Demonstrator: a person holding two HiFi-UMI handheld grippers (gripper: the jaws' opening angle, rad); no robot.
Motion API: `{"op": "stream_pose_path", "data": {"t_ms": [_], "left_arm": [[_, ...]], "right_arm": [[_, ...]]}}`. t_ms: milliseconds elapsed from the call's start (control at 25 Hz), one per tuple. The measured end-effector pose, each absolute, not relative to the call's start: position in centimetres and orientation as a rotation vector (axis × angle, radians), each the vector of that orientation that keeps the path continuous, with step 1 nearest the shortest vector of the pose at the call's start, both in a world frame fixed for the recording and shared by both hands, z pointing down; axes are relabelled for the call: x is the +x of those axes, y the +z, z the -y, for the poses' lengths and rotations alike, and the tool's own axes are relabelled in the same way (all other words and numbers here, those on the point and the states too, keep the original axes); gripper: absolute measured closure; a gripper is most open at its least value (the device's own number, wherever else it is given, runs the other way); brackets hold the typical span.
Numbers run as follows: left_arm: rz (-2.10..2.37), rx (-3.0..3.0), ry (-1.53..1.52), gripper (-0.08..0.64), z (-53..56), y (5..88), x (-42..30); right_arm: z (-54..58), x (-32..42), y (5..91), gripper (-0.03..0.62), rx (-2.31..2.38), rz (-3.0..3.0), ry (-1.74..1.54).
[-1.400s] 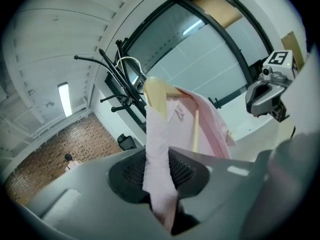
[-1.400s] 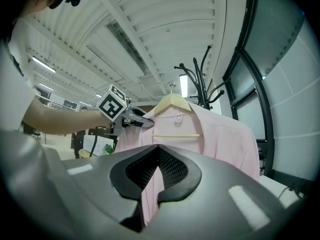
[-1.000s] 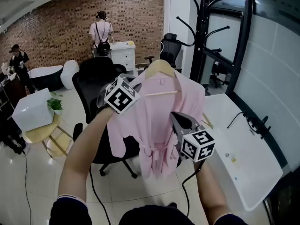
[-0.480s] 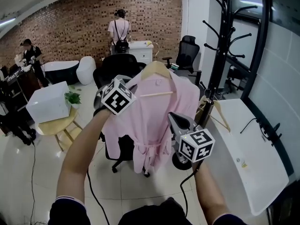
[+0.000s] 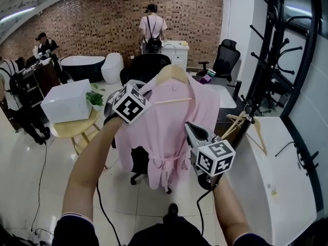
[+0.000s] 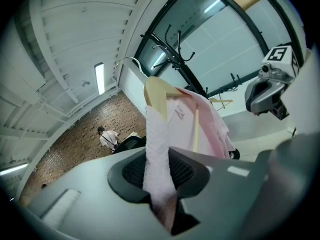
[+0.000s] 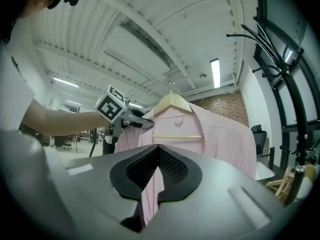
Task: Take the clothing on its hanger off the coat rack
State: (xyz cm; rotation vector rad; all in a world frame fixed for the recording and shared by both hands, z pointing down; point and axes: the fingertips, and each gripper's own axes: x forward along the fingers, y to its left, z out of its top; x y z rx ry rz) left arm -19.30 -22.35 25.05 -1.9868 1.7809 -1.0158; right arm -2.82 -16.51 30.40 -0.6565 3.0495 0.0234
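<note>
Both sets of jaws were pinched nearly shut on cloth alone: the left gripper (image 6: 159,156) on a shoulder fold of the pink robe (image 5: 169,127), the right gripper (image 7: 158,154) on its front edge. The hanger (image 5: 173,74) rode above and beyond them, well apart from the coat rack (image 5: 266,60). With neither holding wood, I judged a tilt or tug could slide the robe off it.

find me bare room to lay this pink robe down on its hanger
White counter at right is mostly bare below the spare wooden hanger. Tiled floor at left is open but for a black cable. Crowded: round wooden table, holding a white box and plant.
</note>
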Motion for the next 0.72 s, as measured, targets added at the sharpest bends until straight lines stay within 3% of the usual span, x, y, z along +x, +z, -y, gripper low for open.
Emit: {"op": "stream_pose_path", "data": {"t_ms": [720], "left_arm": [[-1.973, -1.879, -1.084, 0.477, 34.0, 26.0, -30.5]], "right_arm": [[30.0, -11.1, 30.4, 0.591, -0.488, -3.087, 0.025]]}}
